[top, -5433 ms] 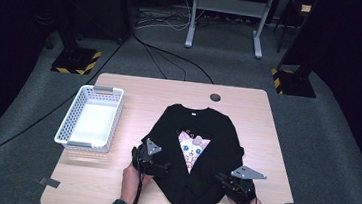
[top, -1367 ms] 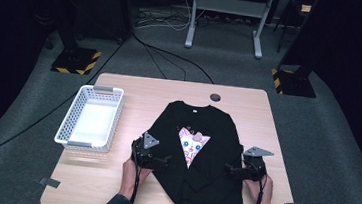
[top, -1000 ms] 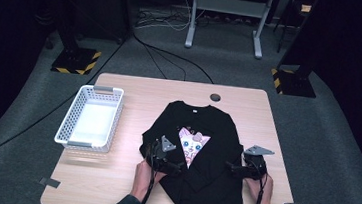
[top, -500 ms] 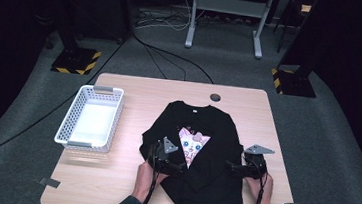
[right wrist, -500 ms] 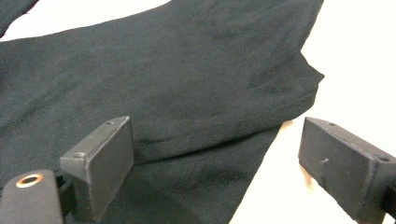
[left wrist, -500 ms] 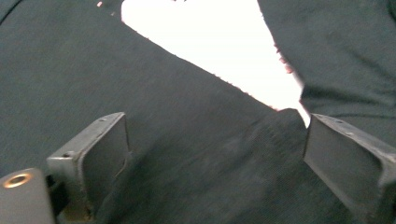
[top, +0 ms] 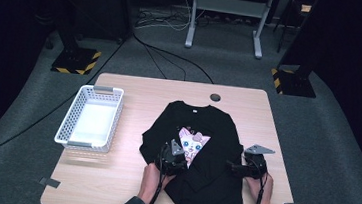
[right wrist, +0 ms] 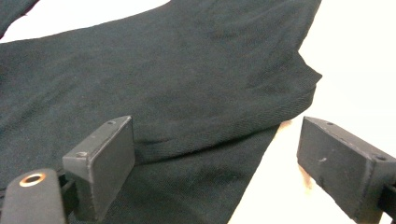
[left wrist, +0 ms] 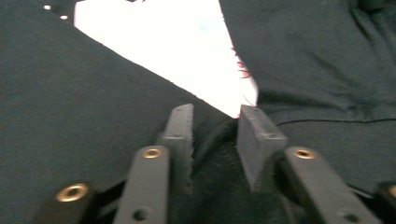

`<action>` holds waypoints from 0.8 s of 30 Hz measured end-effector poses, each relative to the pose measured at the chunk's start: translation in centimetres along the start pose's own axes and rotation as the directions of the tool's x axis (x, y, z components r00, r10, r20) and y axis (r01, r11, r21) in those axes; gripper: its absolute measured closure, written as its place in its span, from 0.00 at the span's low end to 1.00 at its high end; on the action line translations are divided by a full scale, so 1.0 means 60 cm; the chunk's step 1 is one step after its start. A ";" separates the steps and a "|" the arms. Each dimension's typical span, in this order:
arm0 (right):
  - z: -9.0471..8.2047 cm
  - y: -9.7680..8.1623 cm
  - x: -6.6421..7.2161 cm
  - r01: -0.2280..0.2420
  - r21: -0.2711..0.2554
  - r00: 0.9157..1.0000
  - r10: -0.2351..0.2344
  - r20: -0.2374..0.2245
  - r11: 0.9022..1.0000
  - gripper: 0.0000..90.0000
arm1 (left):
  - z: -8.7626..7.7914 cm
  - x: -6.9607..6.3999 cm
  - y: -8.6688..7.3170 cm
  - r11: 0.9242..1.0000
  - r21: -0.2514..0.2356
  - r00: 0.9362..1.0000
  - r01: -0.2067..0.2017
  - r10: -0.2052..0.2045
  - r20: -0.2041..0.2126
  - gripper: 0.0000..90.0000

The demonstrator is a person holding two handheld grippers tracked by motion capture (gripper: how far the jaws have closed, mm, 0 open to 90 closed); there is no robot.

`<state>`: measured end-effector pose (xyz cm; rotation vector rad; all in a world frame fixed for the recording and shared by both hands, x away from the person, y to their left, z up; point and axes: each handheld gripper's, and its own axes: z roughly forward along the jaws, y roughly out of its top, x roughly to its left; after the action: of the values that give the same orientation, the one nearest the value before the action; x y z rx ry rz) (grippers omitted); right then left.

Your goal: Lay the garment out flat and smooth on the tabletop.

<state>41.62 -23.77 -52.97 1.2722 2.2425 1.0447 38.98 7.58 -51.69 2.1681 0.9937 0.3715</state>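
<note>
Printed cat motif (top: 191,142) on black shirt (top: 211,185) partly covered by folded sleeves and left gripper (top: 171,157); overexposed to plain white in left gripper view. Fabric between jaws blurred there. Forearms cut off by bottom edge of high view. Small round object (top: 214,97) on table (top: 126,177) too small to identify.

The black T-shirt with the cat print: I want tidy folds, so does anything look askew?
Slightly. On the black cotton T-shirt, both sleeves are folded inward, leaving only a wedge of the cat print showing; the folds meet unevenly. The white plastic basket sits squarely.
</note>
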 end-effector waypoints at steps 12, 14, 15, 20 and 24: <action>0.000 0.000 -0.001 -0.004 -0.002 1.000 0.004 0.001 1.000 0.12 | -0.005 0.001 -0.008 0.999 -0.032 1.000 0.009 -0.009 0.023 0.96; 0.000 0.000 -0.001 -0.005 -0.002 1.000 0.005 0.001 1.000 0.12 | -0.006 0.000 -0.008 0.999 -0.034 1.000 0.006 -0.006 0.020 0.97; 0.000 0.000 -0.001 -0.005 -0.002 1.000 0.005 0.001 1.000 0.12 | -0.007 -0.001 -0.008 0.999 -0.035 1.000 0.006 -0.005 0.020 0.97; 0.000 0.000 -0.001 -0.005 -0.002 1.000 0.005 0.001 1.000 0.12 | -0.014 -0.003 -0.011 0.999 -0.051 1.000 0.005 -0.004 0.022 0.97; 0.000 0.000 -0.001 -0.006 -0.002 1.000 0.006 0.000 1.000 0.12 | -0.023 -0.002 -0.016 0.998 -0.062 1.000 0.008 -0.006 0.030 0.97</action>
<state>41.64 -23.83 -52.96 1.2787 2.2379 1.0489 37.64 8.60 -51.38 2.1081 0.9608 0.3604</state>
